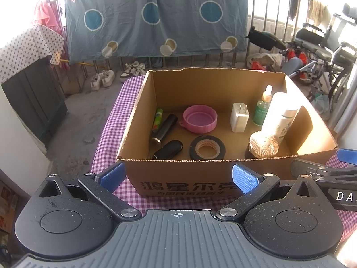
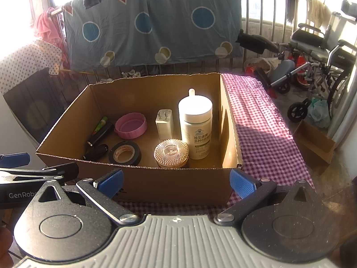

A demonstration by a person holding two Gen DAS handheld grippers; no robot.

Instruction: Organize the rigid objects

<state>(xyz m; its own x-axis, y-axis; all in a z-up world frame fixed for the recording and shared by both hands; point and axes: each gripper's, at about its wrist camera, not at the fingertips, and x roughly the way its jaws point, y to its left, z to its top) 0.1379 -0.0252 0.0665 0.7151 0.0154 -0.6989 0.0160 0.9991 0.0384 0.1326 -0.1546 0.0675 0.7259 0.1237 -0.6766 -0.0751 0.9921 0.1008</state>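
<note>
The cardboard box (image 1: 178,174) sits on the checked tablecloth (image 2: 263,120). Inside, a white bottle (image 2: 196,125) stands by its right wall, black tape (image 1: 207,148) near its front edge. Left gripper (image 1: 178,176) and right gripper (image 2: 177,182) hang spread, empty.

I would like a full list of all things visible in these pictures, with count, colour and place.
cardboard box: one, brown, on the checked cloth
checked cloth: one, purple and white, under the box
pink lid: one, box middle rear
tape roll: one, black, box front middle
charger: one, white, upright, box rear
white bottle: one, upright, box right
green bottle: one, behind the white bottle
glass lid: one, clear, ribbed, box front right
black tubes: two, box left
green tube: one, at left wall
left gripper: open, before the box
right gripper: open, before the box
</note>
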